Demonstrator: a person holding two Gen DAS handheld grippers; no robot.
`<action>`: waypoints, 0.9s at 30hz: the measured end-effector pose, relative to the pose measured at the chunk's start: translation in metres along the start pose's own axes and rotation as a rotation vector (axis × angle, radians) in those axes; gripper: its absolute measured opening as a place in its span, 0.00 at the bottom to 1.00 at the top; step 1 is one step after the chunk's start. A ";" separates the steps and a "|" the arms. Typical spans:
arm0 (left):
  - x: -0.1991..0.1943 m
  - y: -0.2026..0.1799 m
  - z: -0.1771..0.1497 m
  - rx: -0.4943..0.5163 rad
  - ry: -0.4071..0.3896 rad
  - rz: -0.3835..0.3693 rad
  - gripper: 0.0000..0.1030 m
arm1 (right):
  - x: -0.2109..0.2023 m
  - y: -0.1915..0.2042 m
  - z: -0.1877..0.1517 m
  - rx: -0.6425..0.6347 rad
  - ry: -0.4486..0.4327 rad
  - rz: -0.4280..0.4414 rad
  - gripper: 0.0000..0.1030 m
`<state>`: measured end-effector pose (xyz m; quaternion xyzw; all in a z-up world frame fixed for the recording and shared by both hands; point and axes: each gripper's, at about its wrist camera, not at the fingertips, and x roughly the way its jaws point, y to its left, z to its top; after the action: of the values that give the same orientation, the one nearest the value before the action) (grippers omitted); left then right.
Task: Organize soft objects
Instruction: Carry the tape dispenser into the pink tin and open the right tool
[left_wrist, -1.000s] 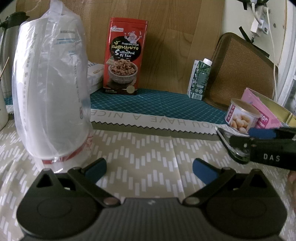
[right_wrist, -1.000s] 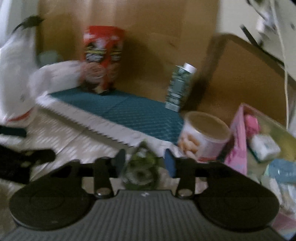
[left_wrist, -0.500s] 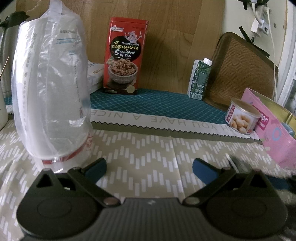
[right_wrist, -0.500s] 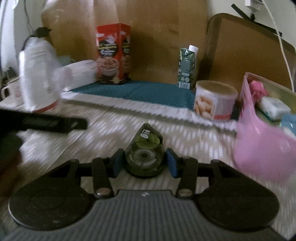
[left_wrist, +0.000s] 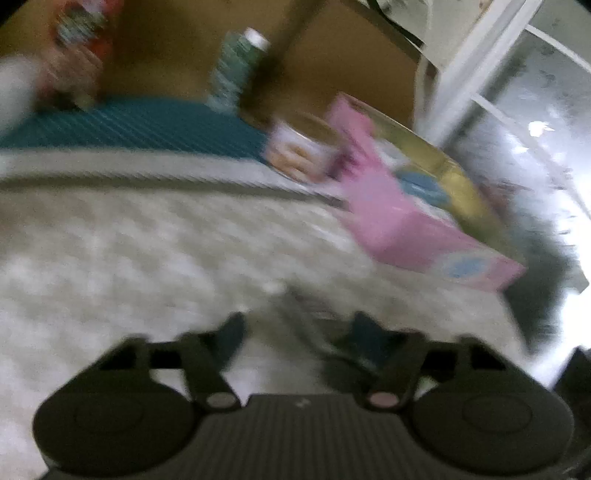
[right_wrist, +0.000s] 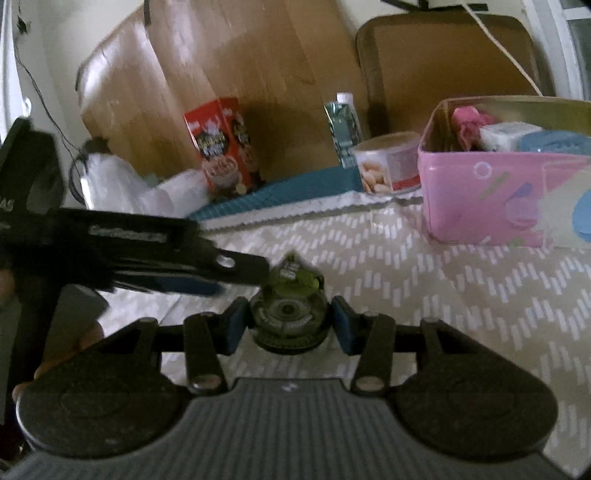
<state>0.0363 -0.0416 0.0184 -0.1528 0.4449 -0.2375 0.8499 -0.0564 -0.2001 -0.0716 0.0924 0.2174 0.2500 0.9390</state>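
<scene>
A beige cloth (right_wrist: 424, 266) with white dash chevrons covers the bench; a teal mat (right_wrist: 295, 184) lies along its far edge, against wood-grain boards (right_wrist: 229, 70) leaning on a pale wall. The right hand-held gripper (right_wrist: 288, 325) grasps a round green tape dispenser (right_wrist: 288, 314) above the cloth. The left hand-held gripper (left_wrist: 299, 332) is closing around that dispenser's blurred edge; its pads are not seen pressing. The pink tin (right_wrist: 480, 199) holds soft items beside a nut can (right_wrist: 388, 166).

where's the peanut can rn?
Right wrist view, upper middle: the peanut can stands at the teal mat's end, between the green carton and the pink box.
</scene>
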 end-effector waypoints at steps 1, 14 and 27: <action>0.004 -0.004 0.003 -0.021 0.014 -0.037 0.46 | -0.004 -0.001 0.000 -0.001 -0.016 0.005 0.50; 0.031 -0.139 0.072 0.232 -0.056 -0.152 0.37 | -0.064 -0.054 0.043 0.003 -0.331 -0.159 0.50; 0.129 -0.200 0.090 0.275 -0.080 -0.065 0.68 | -0.037 -0.154 0.070 -0.141 -0.386 -0.602 0.52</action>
<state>0.1204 -0.2749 0.0745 -0.0585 0.3685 -0.3174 0.8718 0.0126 -0.3558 -0.0396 0.0047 0.0357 -0.0455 0.9983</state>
